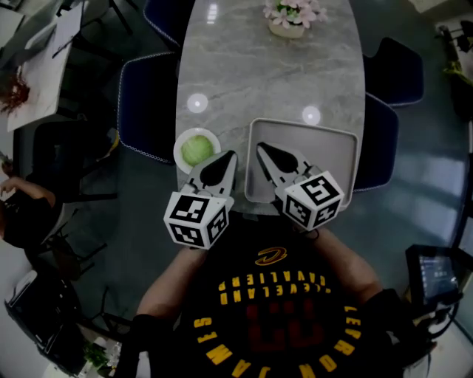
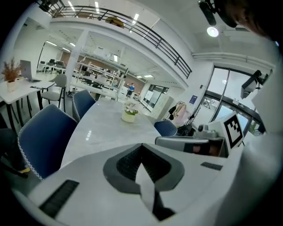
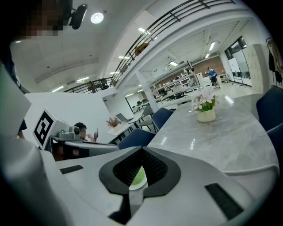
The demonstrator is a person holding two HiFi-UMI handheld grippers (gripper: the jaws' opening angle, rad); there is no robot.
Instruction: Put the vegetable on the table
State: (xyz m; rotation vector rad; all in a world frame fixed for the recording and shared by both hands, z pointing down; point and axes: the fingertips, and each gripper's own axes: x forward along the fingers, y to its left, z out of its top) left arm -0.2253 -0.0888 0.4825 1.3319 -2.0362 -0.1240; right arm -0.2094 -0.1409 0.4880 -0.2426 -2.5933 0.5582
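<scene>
A round pale green vegetable [image 1: 196,149] lies on a small white plate [image 1: 179,150] at the near left edge of the marble table [image 1: 251,74]. My left gripper [image 1: 228,156] hovers just right of the plate, jaws together, holding nothing. My right gripper [image 1: 262,150] is beside it over the near left corner of a grey tray [image 1: 329,148], also shut and empty. In the right gripper view the vegetable [image 3: 139,177] shows as a green sliver behind the closed jaws of the right gripper [image 3: 140,154]. The left gripper [image 2: 142,152] points along the table.
A pot of pink and white flowers [image 1: 288,18] stands at the table's far end. Blue chairs [image 1: 144,103] flank the table on the left, and a blue chair [image 1: 395,70] is on the right. A person sits at another table at left [image 1: 18,203].
</scene>
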